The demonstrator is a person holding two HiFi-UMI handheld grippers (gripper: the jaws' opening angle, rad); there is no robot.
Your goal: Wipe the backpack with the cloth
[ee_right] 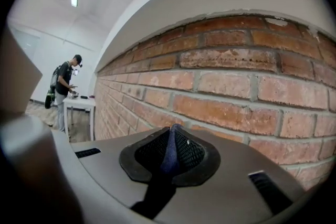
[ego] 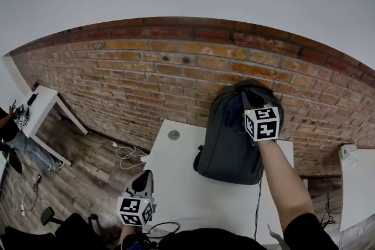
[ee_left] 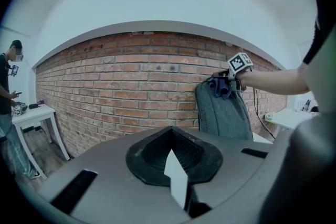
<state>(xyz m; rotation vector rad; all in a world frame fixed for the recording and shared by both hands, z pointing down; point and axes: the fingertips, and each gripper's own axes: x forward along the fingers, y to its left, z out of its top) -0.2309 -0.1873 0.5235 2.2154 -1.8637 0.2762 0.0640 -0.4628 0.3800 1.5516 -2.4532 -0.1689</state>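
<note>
The right tool (ee_right: 170,148) is clamped on the dark blue cloth (ee_right: 168,159), with a fold pinched between its jaws. It sits at the very top of the backpack (ego: 228,140), and the brick wall (ego: 146,76) is close ahead. The left tool (ee_left: 174,161) has its jaws together on nothing I can make out. It hangs low over the near edge of the worktop (ego: 187,184), well apart from the bag.

The backpack stands upright at the worktop's far side, against the wall. This looks like the start of 1 wiping stroke. The next move calls for drawing the cloth down the front panel in steady contact — the bag may shift, so the idle tool could brace it.
</note>
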